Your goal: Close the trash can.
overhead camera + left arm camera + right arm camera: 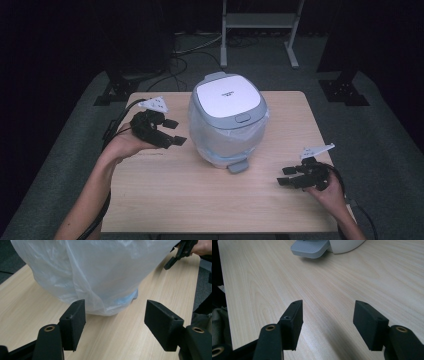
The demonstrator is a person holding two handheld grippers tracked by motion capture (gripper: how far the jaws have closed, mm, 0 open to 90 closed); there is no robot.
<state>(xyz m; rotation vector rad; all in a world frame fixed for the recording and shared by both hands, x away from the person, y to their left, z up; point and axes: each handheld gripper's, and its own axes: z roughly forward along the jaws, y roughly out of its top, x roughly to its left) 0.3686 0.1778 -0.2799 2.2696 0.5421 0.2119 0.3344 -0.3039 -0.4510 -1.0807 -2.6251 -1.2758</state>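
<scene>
I see a white pedal bin [227,120] with a grey lid and clear plastic liner standing mid-table [210,200], my left gripper [172,132] and right gripper [286,176] flanking it, fingers apart, empty.

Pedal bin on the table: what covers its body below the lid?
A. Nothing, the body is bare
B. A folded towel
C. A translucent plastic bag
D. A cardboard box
C. In the high view a thin, wrinkled translucent plastic bag wraps the pedal bin below its white lid, and the left gripper view shows the same crinkled film hanging down to the table.
</scene>
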